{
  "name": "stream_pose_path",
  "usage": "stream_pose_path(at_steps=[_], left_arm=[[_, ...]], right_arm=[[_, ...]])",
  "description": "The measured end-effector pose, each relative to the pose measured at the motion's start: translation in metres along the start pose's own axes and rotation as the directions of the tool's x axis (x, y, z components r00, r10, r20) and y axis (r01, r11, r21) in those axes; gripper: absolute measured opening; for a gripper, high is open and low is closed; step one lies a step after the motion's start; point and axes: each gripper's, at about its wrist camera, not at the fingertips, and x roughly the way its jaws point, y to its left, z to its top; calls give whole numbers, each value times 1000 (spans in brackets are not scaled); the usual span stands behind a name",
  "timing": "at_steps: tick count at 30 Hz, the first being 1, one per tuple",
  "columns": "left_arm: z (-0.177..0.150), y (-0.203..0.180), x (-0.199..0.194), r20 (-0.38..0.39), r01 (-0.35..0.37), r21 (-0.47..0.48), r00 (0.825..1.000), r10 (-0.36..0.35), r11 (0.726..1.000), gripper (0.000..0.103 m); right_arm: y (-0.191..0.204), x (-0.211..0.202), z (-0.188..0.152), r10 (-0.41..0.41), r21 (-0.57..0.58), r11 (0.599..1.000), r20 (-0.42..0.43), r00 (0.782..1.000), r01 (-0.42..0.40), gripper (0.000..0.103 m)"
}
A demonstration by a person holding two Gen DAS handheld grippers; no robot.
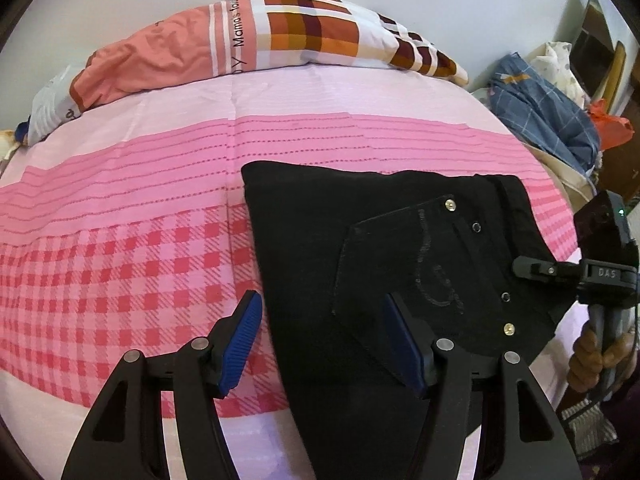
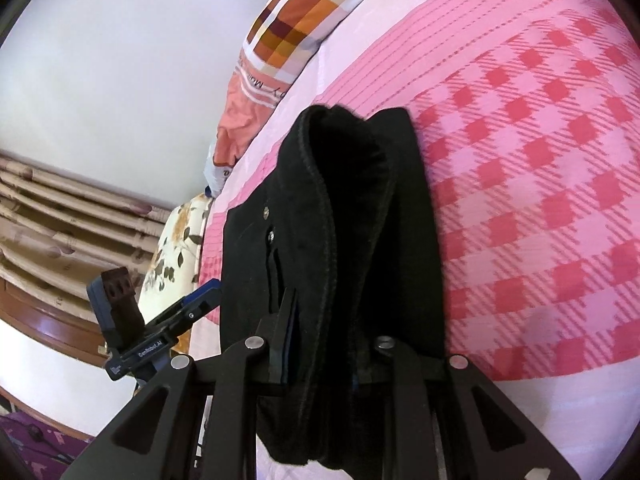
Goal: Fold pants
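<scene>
Black pants (image 1: 360, 248) lie folded compact on the bed (image 1: 120, 260); right gripper (image 2: 324, 356) jaws pinch a fold, left gripper (image 1: 324, 340) jaws spread, a final fold or release likely remains.

Pink bed (image 1: 120, 184) w/ black pants (image 1: 320, 248), pillow (image 1: 248, 40).

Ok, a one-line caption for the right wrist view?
Right tongs shut on folded black denim pants over pink checked bedsheet.
</scene>
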Motion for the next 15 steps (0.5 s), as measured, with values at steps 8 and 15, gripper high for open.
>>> stream_pose_path(at_steps=[8, 15], left_arm=[[-1, -6, 3, 1, -63, 41, 998, 63, 997, 66], [-2, -11, 3, 6, -111, 78, 994, 110, 991, 71]], right_arm=[[-3, -1, 0, -18, -1, 1000, 9, 1000, 18, 19], [-6, 0, -1, -21, 3, 1000, 7, 1000, 21, 19]])
